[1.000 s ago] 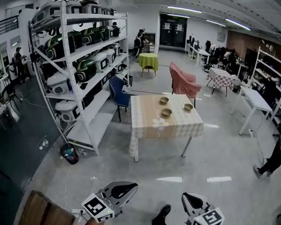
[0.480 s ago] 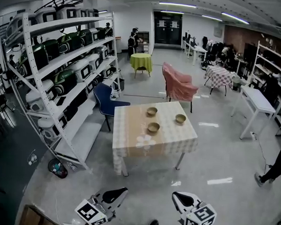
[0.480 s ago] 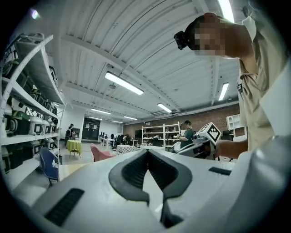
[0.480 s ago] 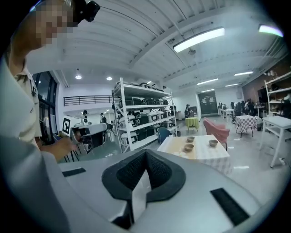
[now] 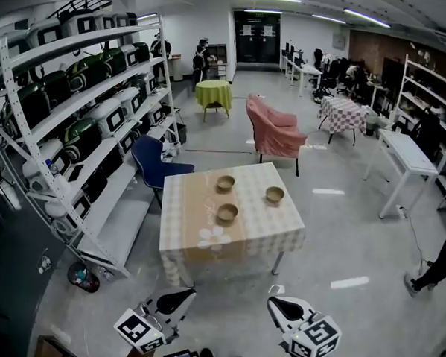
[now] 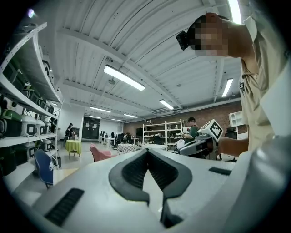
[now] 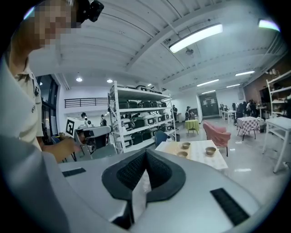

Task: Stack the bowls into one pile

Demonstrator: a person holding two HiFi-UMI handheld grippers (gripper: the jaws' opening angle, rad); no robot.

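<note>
Three tan bowls stand apart on a table with a checked cloth (image 5: 265, 232): one at the back left (image 5: 225, 183), one at the back right (image 5: 274, 194), one nearer the front (image 5: 226, 212). Both grippers are held low at the bottom of the head view, well short of the table. The left gripper (image 5: 189, 292) is shut and empty, and so is the right gripper (image 5: 272, 300). In the right gripper view the shut right gripper (image 7: 146, 151) points toward the far table (image 7: 200, 159) with a bowl (image 7: 210, 150) on it. In the left gripper view the left gripper (image 6: 147, 151) faces the open room.
A tall white shelf rack (image 5: 76, 129) of appliances runs along the left. A blue chair (image 5: 153, 166) stands by the table's left corner and a pink-covered chair (image 5: 274, 132) behind it. A white table (image 5: 407, 157) and a person (image 5: 442, 260) are at the right. Grey floor lies before the table.
The table with the bowls has come closer and slid left and down in the head view. Both grippers have travelled forward over the floor, still shut.
</note>
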